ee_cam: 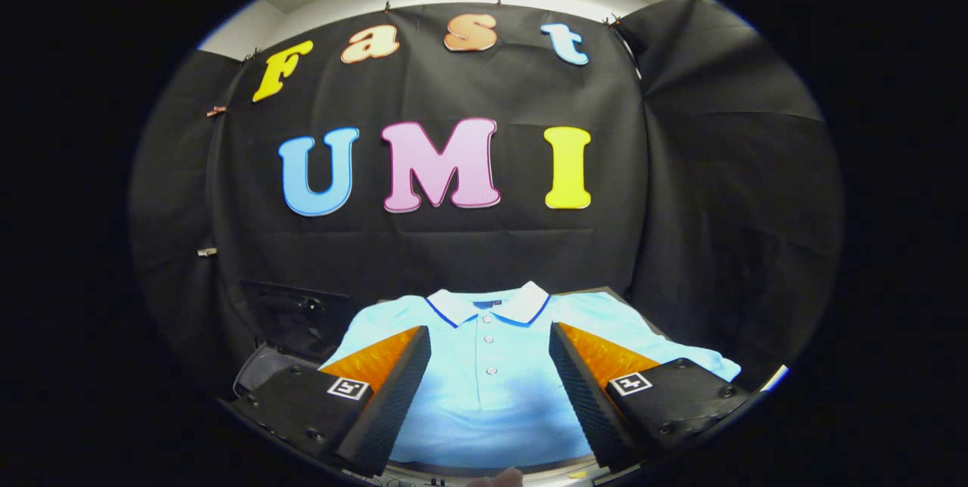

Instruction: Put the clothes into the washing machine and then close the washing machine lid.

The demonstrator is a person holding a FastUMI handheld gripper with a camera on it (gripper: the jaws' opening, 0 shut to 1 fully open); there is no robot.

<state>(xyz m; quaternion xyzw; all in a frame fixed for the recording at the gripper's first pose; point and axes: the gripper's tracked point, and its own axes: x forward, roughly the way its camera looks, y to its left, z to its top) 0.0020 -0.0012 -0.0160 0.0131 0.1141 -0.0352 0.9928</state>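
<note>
**Gripper open above the shirt**

Gripper view: you are holding the gripper [490, 343] with its fingers [393, 381] spread wide, gripping nothing. The light blue polo shirt [488, 396] is lying flat between and just beyond them, its white collar [491, 304] toward the black cloth wall [454, 245].

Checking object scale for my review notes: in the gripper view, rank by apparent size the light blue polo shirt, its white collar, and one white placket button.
1. Light blue polo shirt, lying between the open gripper's fingers
2. White collar
3. White placket button
</note>
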